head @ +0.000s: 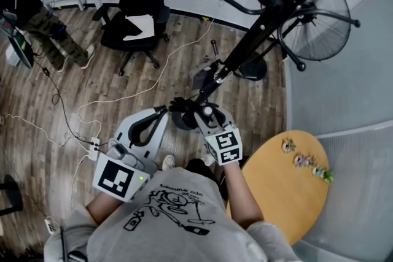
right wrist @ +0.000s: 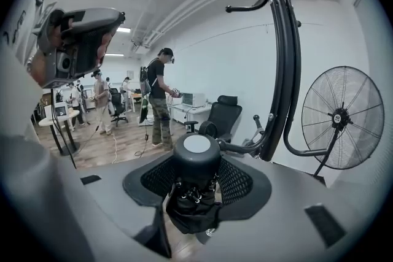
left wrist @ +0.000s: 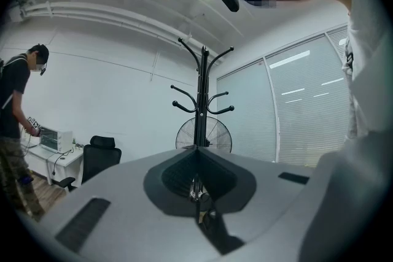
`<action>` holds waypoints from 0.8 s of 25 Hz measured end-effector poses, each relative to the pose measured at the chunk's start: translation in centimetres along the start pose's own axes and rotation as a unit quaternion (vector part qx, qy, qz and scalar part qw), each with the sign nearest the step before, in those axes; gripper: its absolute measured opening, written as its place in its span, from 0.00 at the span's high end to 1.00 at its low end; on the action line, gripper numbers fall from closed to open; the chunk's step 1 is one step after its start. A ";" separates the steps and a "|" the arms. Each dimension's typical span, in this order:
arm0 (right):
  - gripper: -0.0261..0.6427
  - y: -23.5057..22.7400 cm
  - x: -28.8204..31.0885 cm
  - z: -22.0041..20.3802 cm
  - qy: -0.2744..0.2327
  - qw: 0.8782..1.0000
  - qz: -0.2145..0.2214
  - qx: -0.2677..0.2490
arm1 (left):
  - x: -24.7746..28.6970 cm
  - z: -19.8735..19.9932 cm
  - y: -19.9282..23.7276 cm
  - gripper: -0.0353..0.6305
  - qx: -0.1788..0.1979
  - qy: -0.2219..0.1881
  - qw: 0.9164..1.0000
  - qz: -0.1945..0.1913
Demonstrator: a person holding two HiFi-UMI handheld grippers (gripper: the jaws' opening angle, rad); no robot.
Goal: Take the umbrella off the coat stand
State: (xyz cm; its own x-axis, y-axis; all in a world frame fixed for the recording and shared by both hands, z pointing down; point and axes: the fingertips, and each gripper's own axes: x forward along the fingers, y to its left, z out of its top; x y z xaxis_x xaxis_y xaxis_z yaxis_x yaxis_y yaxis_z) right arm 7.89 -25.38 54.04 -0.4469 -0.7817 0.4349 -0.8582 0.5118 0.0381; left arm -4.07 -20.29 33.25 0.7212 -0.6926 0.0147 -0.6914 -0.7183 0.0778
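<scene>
Right gripper view shows the right gripper (right wrist: pixel 196 184) clamped on the capped end of the folded umbrella (right wrist: pixel 196 153), the left gripper (left wrist: pixel 196 184) closed on nothing, and a hook (right wrist: pixel 245 147) of the coat stand (right wrist: pixel 285 70) just behind, so a careless pull might snag there and rock it.

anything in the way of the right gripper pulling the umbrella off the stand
Nothing between them: the right gripper is shut on the umbrella. Only a lower hook of the coat stand curves close behind it, on the far side.
</scene>
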 end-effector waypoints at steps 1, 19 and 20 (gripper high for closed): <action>0.64 0.0 -0.4 0.2 0.001 1.000 0.001 0.001 | 0.1 0.0 0.0 0.94 0.000 0.000 1.000 0.000; 0.64 -0.9 -6.4 5.0 -0.007 1.000 -0.014 -0.006 | 1.3 -0.5 0.2 0.94 0.001 0.007 1.000 -0.006; 0.64 -0.9 -6.8 5.3 -0.007 1.000 -0.013 -0.008 | 1.4 -0.5 0.1 0.94 0.001 0.007 1.000 -0.007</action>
State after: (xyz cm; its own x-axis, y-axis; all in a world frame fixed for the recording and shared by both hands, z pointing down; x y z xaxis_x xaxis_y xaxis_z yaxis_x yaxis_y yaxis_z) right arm 10.35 -22.40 46.33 -0.4280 -0.8000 0.4205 -0.8657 0.4966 0.0635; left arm -3.17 -21.30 33.74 0.7317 -0.6811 0.0274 -0.6809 -0.7284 0.0761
